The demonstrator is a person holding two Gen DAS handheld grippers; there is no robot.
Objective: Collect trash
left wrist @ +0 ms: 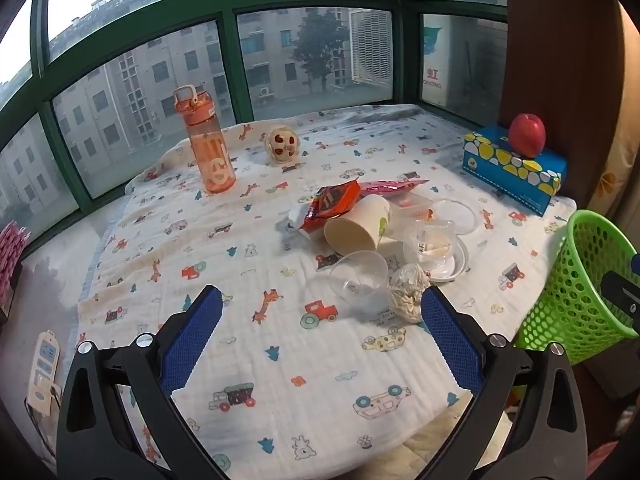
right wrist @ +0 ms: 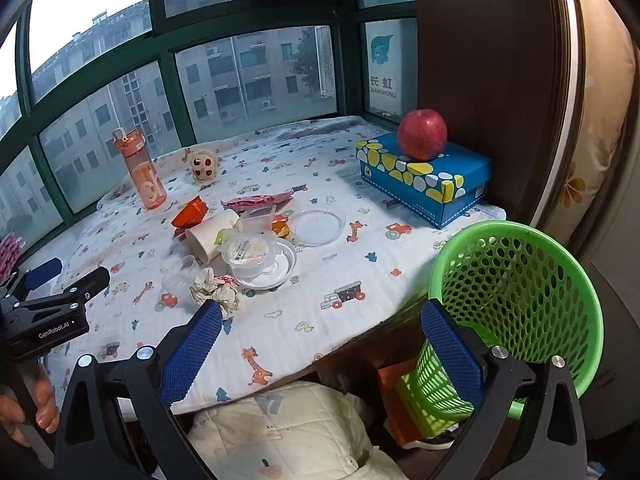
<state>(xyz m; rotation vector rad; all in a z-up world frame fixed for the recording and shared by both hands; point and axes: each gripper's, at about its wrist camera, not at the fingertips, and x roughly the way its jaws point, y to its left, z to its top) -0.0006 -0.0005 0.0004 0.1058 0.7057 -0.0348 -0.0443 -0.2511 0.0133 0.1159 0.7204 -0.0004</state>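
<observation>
Trash sits in a loose heap mid-surface, on the cartoon-print cloth (left wrist: 240,248). Green mesh basket (right wrist: 520,280) stands at the right edge of the surface, near side, upright, apart from the heap.

Heap, big to small: tipped paper cup (left wrist: 356,224) with mouth facing near, orange snack wrapper (left wrist: 332,204) touching it on the far side, pink wrapper (left wrist: 392,186) behind, clear round lids and tubs (left wrist: 440,248) to the right, clear plastic cup (left wrist: 358,276) on its side, crumpled paper wad (left wrist: 408,292) just beside it.

Non-trash: blue patterned box (right wrist: 424,180) far right with a red apple (right wrist: 422,134) on top, orange water bottle (left wrist: 208,144) far left, small round toy (left wrist: 282,145) beside it.

Left gripper (left wrist: 320,340): jaws fully wide, nothing between them, hovering near of the heap; wad is just off the right pad. Right gripper (right wrist: 320,340): jaws fully wide, empty, over the surface's near edge with the basket behind its right finger.

Only the right view shows the basket interior, a hand (right wrist: 36,408) on the left gripper's handle, and quilted fabric (right wrist: 288,432) below the surface. Only the left view shows a power strip (left wrist: 44,372) near left.
</observation>
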